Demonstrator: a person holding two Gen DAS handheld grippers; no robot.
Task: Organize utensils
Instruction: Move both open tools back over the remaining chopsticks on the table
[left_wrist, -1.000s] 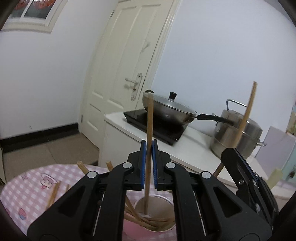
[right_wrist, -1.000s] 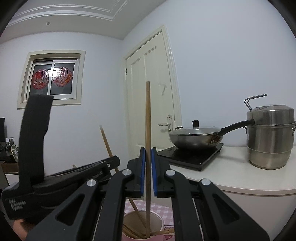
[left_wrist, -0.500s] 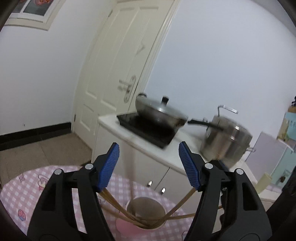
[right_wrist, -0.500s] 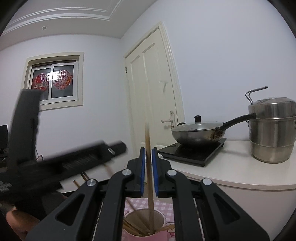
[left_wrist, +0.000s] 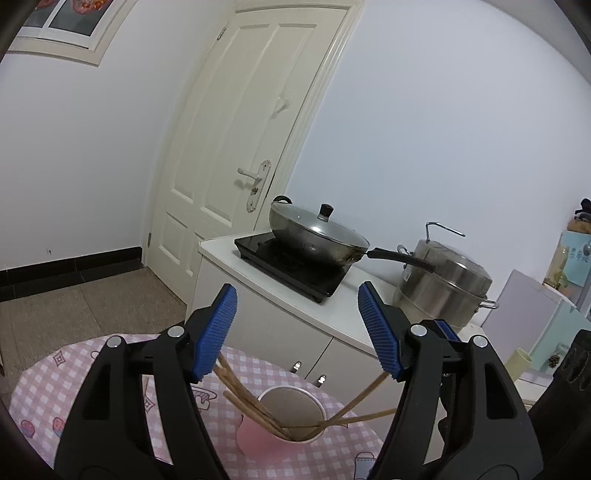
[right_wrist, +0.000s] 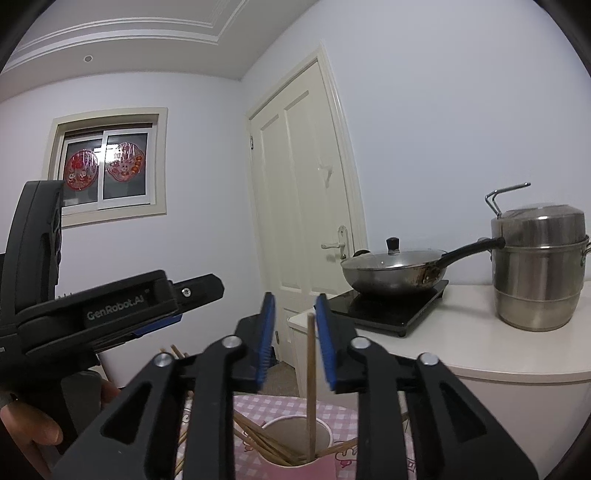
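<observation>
A pink paper cup (left_wrist: 291, 417) stands on the pink checked tablecloth (left_wrist: 55, 384) and holds several wooden chopsticks (left_wrist: 251, 406) that lean left and right. My left gripper (left_wrist: 297, 332) is open wide and empty above the cup. My right gripper (right_wrist: 293, 339) is open; a single chopstick (right_wrist: 311, 384) stands between its jaws, its lower end in the cup (right_wrist: 299, 446). The left gripper's body (right_wrist: 110, 310) shows at the left of the right wrist view.
A white counter (left_wrist: 354, 295) behind the table carries a black induction hob (left_wrist: 291, 266) with a lidded wok (left_wrist: 317, 236) and a steel steamer pot (left_wrist: 443, 280). A white door (left_wrist: 236, 147) is beyond. Loose chopsticks (right_wrist: 177, 350) lie on the table.
Both grippers opened. The left one let its chopstick drop into the cup and stayed wide open. The right one has just parted its jaws and its chopstick has slid down into the cup.
</observation>
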